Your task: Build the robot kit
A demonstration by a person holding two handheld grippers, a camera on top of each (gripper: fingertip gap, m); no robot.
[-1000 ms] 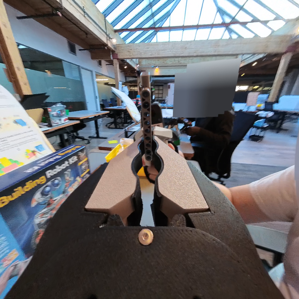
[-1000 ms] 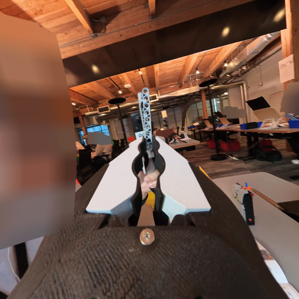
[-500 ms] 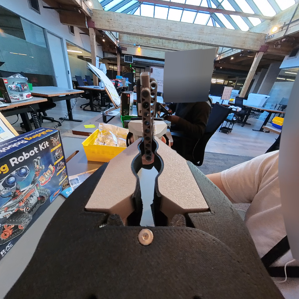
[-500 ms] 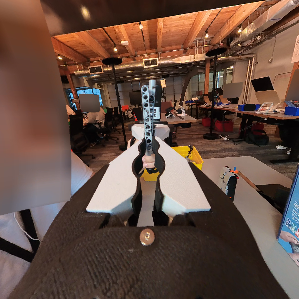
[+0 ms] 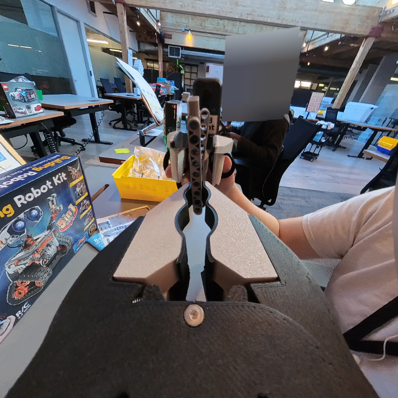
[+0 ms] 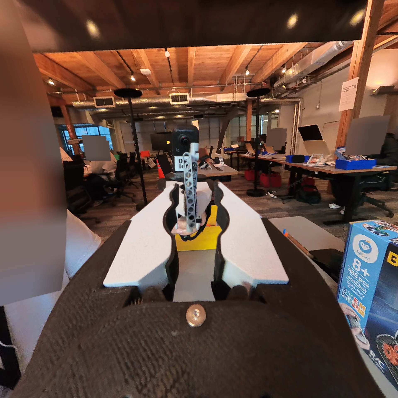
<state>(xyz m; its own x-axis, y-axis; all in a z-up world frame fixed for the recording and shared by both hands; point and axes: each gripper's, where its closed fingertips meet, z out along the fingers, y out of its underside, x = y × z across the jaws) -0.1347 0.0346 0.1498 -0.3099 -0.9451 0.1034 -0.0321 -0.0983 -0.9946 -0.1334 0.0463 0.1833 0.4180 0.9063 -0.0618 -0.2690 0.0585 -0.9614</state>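
Note:
My left gripper point(image 5: 197, 189) is shut on the lower end of a grey perforated beam assembly point(image 5: 195, 155), which stands upright with a short grey pin on top. In that view my right gripper point(image 5: 198, 163) faces me, its white fingers point(image 5: 178, 163) spread on either side of the beam without touching it. In the right wrist view my right gripper point(image 6: 196, 189) is open; the beam point(image 6: 189, 193) stands in the gap with space on both sides. The left gripper's fingers point(image 6: 203, 198) hold it from behind.
A yellow bin point(image 5: 142, 187) with clear plastic bags sits on the grey table point(image 5: 101, 178) ahead. A blue robot kit box point(image 5: 43, 215) stands at the left and also shows in the right wrist view point(image 6: 366, 269). A booklet point(image 5: 116, 224) lies by it. A person's arm point(image 5: 323, 226) is at the right. Both grippers' tips are close together, under 4 cm apart.
My right gripper has opened and let go of the beam, which it gripped before. My left gripper stays shut on it. Both grippers have tilted downward toward the table.

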